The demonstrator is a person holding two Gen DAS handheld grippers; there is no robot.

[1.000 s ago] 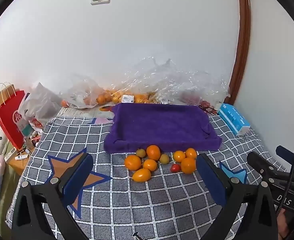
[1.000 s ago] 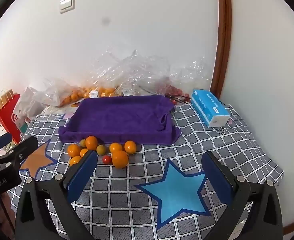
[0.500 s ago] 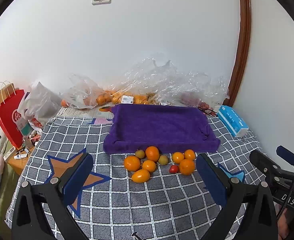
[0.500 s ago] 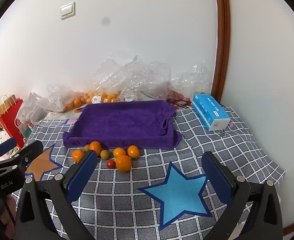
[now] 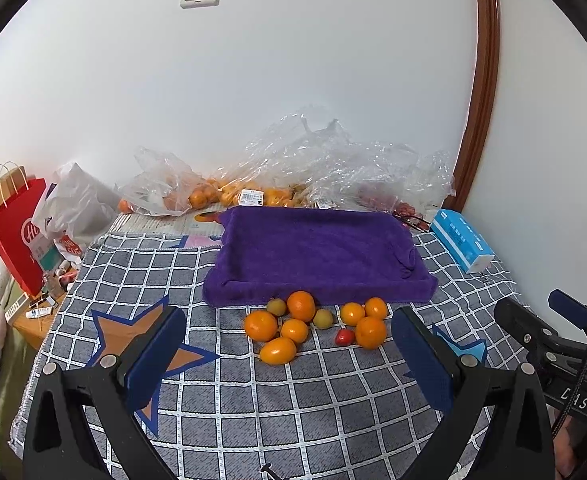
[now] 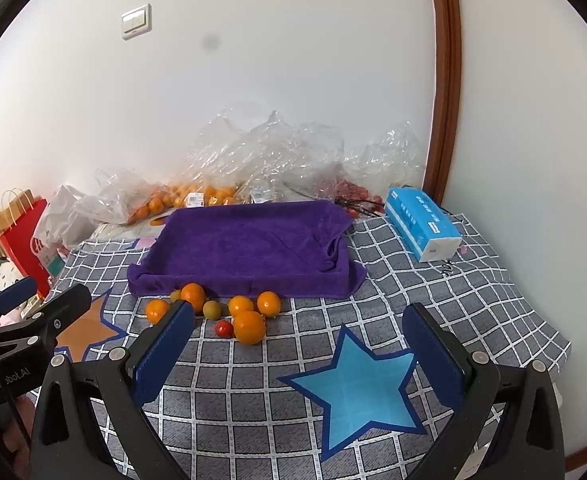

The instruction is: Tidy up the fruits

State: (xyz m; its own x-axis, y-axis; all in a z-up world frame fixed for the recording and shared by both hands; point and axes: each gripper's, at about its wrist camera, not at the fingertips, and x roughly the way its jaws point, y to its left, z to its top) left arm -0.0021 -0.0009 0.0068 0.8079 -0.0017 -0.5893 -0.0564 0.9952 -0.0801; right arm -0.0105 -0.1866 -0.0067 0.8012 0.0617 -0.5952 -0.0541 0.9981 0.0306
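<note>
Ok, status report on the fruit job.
Left gripper open, empty. Right gripper open, empty. Fruits loose before purple tray, tray bare. Nothing blocking.

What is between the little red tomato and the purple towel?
In the left wrist view, orange fruits lie between the red tomato and the purple towel.

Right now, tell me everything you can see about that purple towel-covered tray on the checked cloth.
The purple towel-covered tray is a shallow rectangle draped in deep purple, plush-looking cloth that folds over raised edges, bunching into a wrinkle at its right front corner. Nothing lies inside it. It sits flat on the grey checked cloth, with clear plastic bags behind it. The loose oranges and small fruits cluster just in front of its near edge, the rearmost ones close against it; contact is unclear.
</note>
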